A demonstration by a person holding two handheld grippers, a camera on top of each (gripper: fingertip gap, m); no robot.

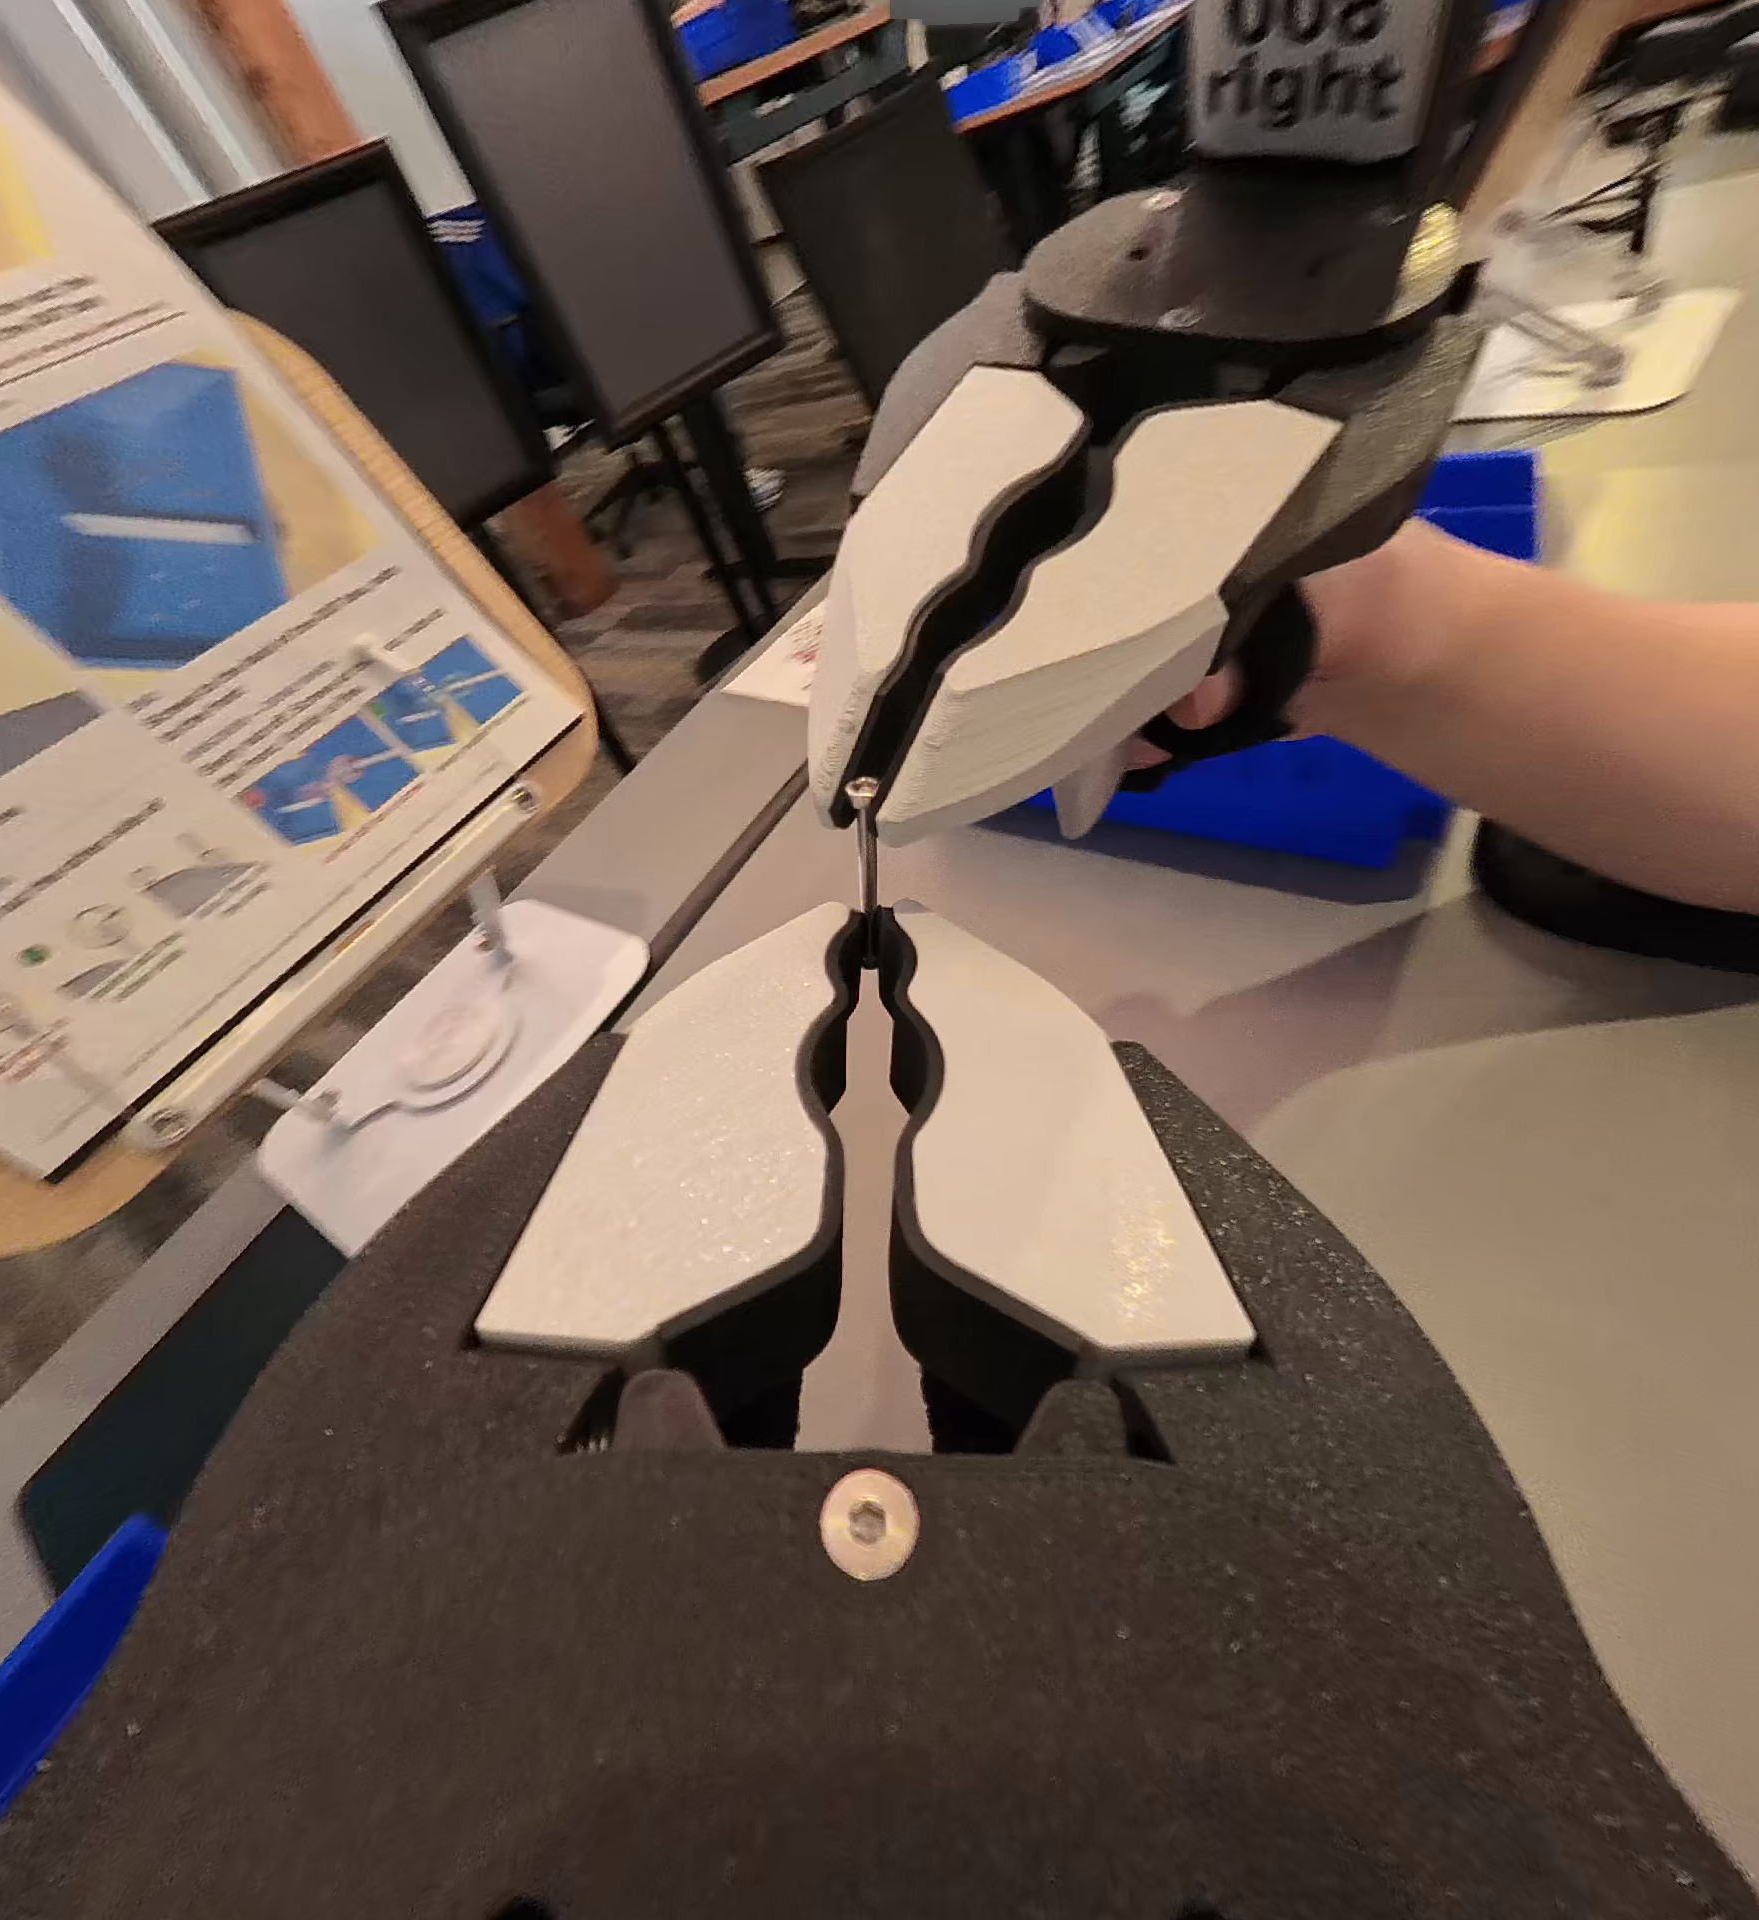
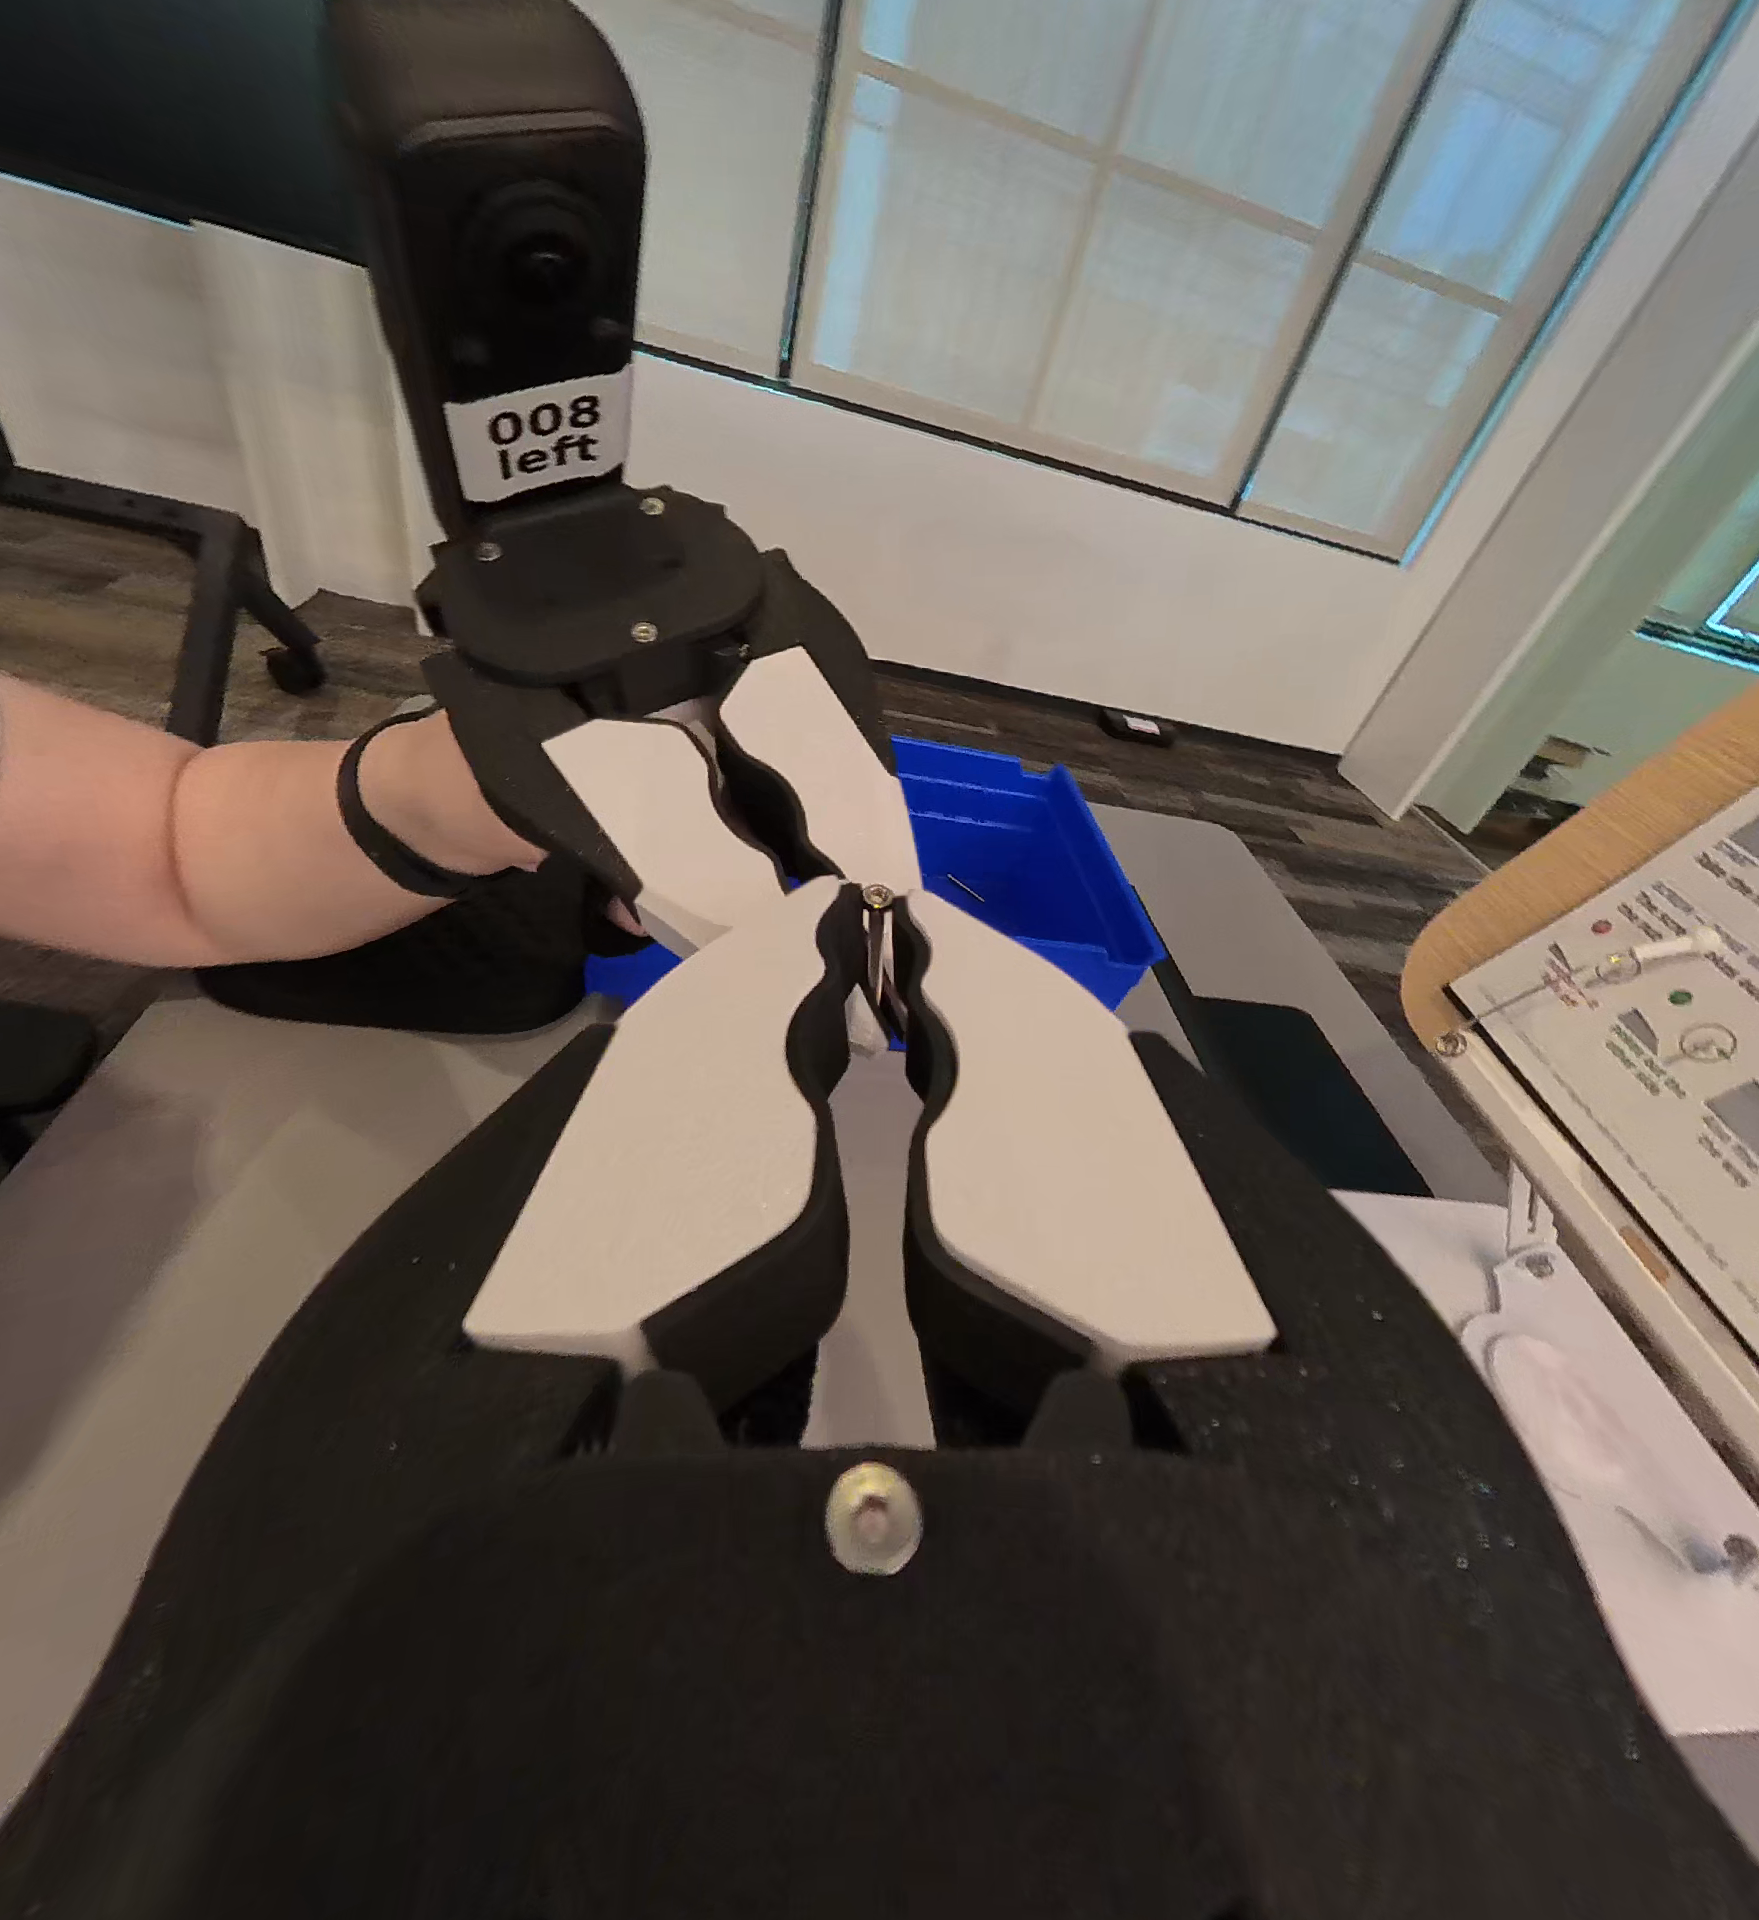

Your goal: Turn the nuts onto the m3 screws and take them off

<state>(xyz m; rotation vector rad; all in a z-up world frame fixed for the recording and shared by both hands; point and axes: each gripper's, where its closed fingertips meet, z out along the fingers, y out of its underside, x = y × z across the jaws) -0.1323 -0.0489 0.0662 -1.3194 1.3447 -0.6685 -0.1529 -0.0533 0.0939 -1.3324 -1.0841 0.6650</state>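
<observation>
In the left wrist view my right gripper (image 1: 859, 808) comes down from above. It is shut on the head end of a thin silver M3 screw (image 1: 864, 862), which hangs straight down. My left gripper (image 1: 869, 928) is shut at the screw's lower tip on a small dark piece, the nut (image 1: 868, 932), which is mostly hidden by the pads. In the right wrist view my right gripper (image 2: 875, 902) pinches the screw (image 2: 877, 940), whose head shows at the tips. The left gripper's white fingers (image 2: 646, 821) cross underneath, their tips hidden. Both are held above the table.
A blue bin (image 2: 1031, 831) stands on the grey table (image 1: 1477, 1143) beyond the grippers, with a loose thin screw (image 2: 963, 886) inside. An instruction board (image 1: 179, 727) on a wooden stand and a white base plate (image 1: 459, 1049) stand beside them. A person's hands hold both grippers. Only a small space, under 4 cm, lies between the two pairs of fingers.
</observation>
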